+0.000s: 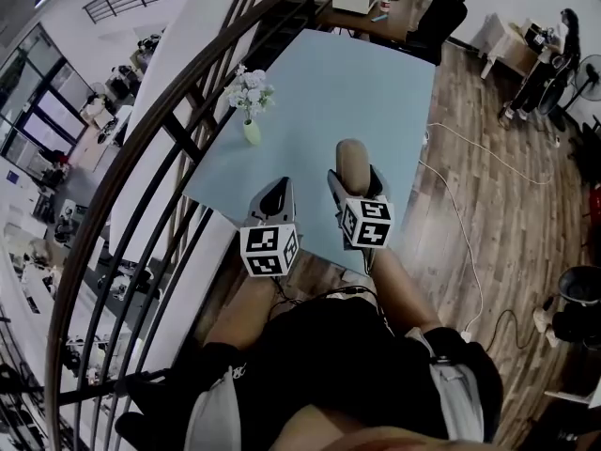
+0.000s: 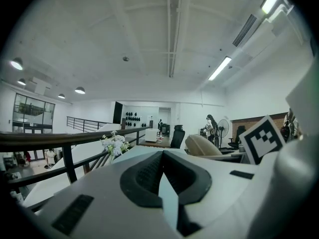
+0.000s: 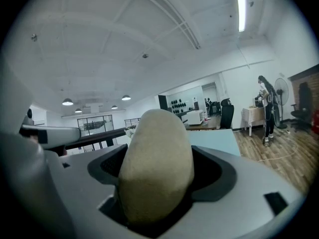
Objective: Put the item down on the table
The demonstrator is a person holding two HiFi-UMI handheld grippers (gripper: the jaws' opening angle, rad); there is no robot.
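Note:
The item is a beige, potato-shaped lump. My right gripper is shut on it and holds it over the near part of the light blue table. In the right gripper view the lump stands up out of the jaws and fills the gap between them, so the right gripper hides its lower end. My left gripper hovers beside it at the table's near edge, shut and holding nothing. In the left gripper view the left gripper has its jaws together, and the lump shows off to the right.
A small vase of white flowers stands near the table's left edge. A dark curved railing runs along the left. Past the table's far end stand a black chair and a desk. A white cable lies on the wood floor at right.

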